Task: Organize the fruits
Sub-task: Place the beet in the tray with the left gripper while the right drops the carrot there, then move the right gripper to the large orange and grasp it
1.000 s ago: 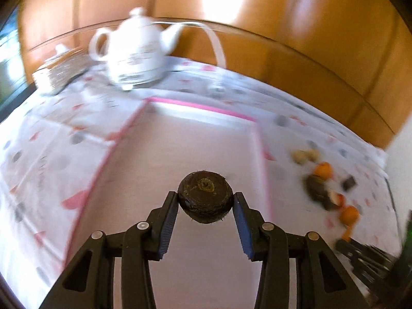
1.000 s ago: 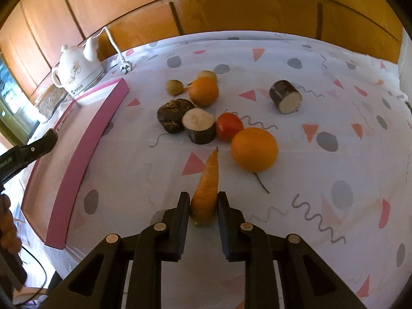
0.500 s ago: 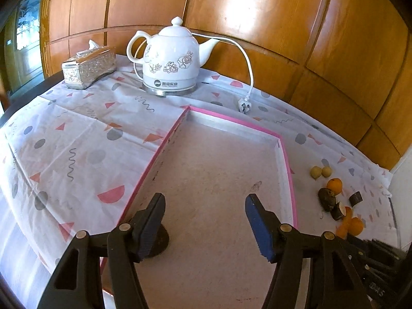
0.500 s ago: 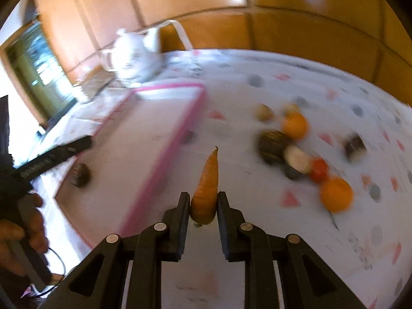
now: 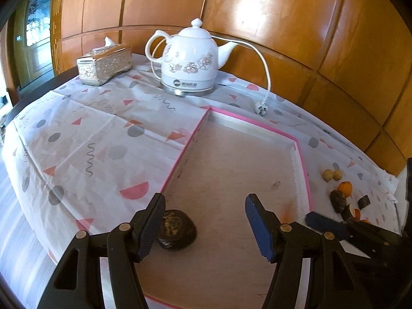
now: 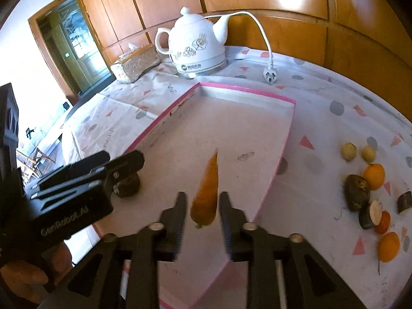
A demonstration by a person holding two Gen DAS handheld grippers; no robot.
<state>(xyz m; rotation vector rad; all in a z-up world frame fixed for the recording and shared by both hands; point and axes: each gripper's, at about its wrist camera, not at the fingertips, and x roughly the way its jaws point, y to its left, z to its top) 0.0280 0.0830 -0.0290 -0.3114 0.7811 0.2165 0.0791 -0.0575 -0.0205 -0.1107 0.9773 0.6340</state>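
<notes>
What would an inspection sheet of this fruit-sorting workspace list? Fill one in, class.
Surface: patterned tablecloth, pink-rimmed tray on it.
Job's things: dark round tuber in tray; carrot over tray; oranges and small yellow fruits on cloth beside the tray.
Clutter: white electric kettle, tissue box.
Grippers: left gripper open, tuber beside its left finger; right gripper around carrot, grip unclear.
Cables: kettle cord, plug lying on cloth.
Surroundings: wood-panelled wall, glazed door.

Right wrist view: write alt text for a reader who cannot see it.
The right gripper, jaws slightly parted, has a carrot between its fingers over a pink-rimmed tray. The left gripper is at the left beside a dark round fruit in the tray; more fruit lies on the patterned tablecloth to the right, a white kettle behind.
</notes>
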